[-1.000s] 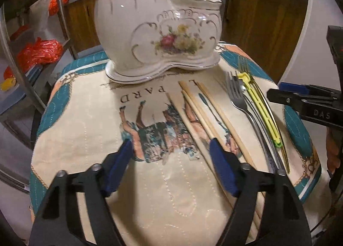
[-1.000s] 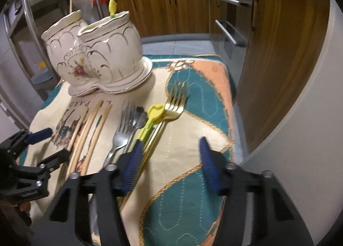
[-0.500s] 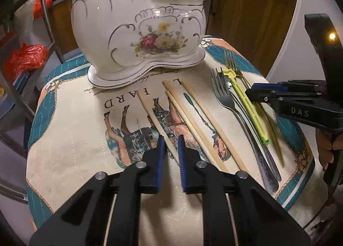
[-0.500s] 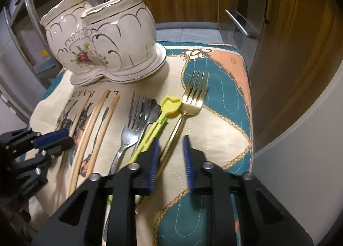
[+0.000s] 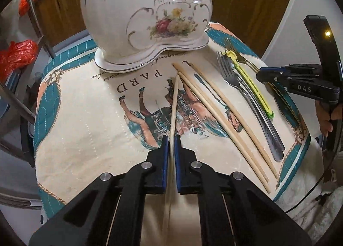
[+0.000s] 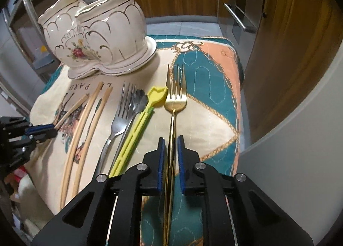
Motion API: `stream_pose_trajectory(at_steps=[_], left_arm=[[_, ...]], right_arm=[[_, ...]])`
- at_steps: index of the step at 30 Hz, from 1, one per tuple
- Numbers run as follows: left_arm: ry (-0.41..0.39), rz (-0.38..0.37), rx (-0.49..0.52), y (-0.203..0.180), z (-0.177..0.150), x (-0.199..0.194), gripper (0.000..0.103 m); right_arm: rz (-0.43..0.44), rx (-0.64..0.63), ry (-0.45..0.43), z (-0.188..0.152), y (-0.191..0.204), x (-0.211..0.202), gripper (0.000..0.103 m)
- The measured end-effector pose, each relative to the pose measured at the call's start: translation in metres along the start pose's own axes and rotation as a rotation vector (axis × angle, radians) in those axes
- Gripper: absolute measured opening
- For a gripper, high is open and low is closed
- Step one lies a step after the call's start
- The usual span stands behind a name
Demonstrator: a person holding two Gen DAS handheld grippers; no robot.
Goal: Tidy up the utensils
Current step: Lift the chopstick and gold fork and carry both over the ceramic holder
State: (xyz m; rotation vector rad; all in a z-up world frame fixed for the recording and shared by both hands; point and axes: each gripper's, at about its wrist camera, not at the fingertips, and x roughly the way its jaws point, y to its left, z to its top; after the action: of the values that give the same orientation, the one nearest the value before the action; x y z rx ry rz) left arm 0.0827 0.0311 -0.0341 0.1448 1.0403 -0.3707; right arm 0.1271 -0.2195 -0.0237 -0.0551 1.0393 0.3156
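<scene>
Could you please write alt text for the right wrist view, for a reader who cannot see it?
The right tool is shut on a gold fork over a patterned cloth. To its left lie a yellow-green utensil, a silver fork and two chopsticks, with a floral ceramic holder behind.

Gold fork (image 6: 174, 104) handle beneath fingers (image 6: 161, 166)

The big white holder (image 5: 148, 20) looks like smooth, shiny china with thin gold lines. The cloth (image 5: 85, 130) under it is soft, stitched and not shiny. The chopsticks (image 5: 223, 115) look like plain pale wood. One fork (image 6: 120, 117) is shiny silver metal, and another fork (image 6: 174, 100) is shiny gold metal. The yellow-green tool (image 6: 139, 125) looks like smooth plastic.
</scene>
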Motion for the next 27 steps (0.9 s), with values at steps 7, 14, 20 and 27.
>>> stream_pose_trajectory(at_steps=[7,14,20,27], left_arm=[[-0.040,0.036,0.018,-0.013,0.002,0.006,0.008],[-0.088,0.020,0.027,-0.013,0.002,0.001,0.006],[-0.203,0.004,0.022,-0.010,0.001,-0.023,0.006],[-0.364,0.035,0.053,-0.013,0.000,-0.057,0.006]], right_arm=[[0.000,0.008,-0.034,0.003,-0.003,0.003,0.007],[0.020,0.016,-0.101,-0.002,-0.005,-0.013,0.007],[0.046,-0.025,-0.237,-0.008,0.003,-0.047,0.007],[0.025,-0.099,-0.383,-0.015,0.018,-0.080,0.007]])
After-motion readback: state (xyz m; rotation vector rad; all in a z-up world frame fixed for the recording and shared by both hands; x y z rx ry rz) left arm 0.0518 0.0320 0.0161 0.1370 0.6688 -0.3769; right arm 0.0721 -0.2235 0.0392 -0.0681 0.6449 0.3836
